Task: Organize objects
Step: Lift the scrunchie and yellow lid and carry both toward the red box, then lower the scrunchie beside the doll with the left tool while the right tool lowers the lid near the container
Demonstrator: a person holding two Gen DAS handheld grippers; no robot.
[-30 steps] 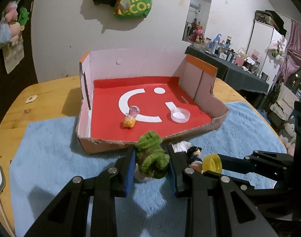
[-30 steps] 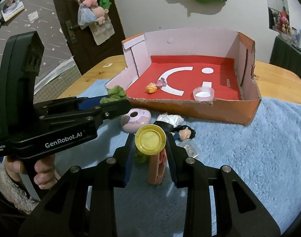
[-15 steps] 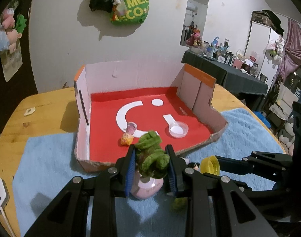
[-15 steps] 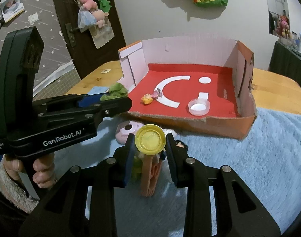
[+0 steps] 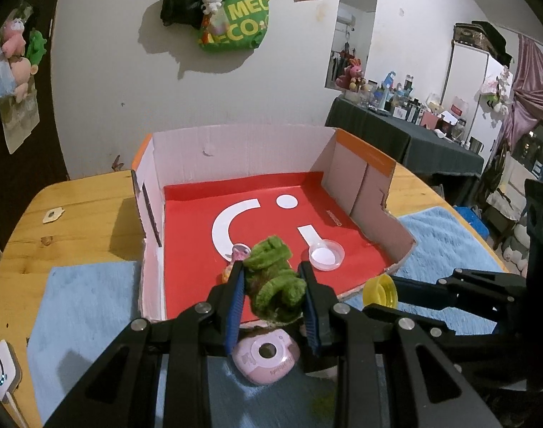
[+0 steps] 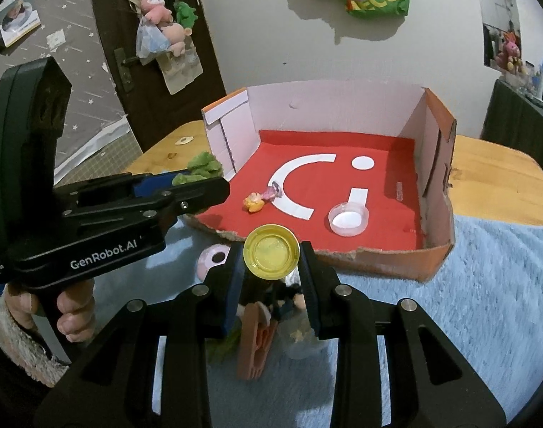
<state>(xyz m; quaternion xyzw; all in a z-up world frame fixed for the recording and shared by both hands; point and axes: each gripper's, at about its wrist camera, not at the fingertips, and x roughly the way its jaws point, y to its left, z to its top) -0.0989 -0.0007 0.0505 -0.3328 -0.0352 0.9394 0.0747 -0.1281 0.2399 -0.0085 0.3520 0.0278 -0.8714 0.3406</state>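
Observation:
My left gripper [image 5: 271, 285] is shut on a green fuzzy toy [image 5: 273, 285], held above the front wall of the cardboard box [image 5: 243, 149]. In the right wrist view my right gripper [image 6: 271, 260] is shut on a yellow cap [image 6: 271, 251], just in front of the box [image 6: 439, 256]; the same cap [image 5: 380, 290] shows in the left wrist view. Inside the box lie a small yellow and pink figure [image 6: 259, 199] and a clear round lid [image 6: 348, 218]. Below the grippers, on the blue towel [image 6: 467, 303], rest a pink toy camera [image 5: 266, 355], an orange-brown comb-like piece [image 6: 255, 342] and a dark-haired doll [image 6: 289, 296].
The box has a red floor with white shapes and stands on a wooden table [image 5: 75, 214]. A white device [image 5: 2, 374] lies at the table's left edge. A hand [image 6: 71, 306] holds the left gripper's handle. A cluttered dark counter [image 5: 414, 135] stands behind on the right.
Both grippers have risen and come closer to the box with their loads. The green toy now hangs over the box's front wall, and the pink camera lies uncovered beneath.

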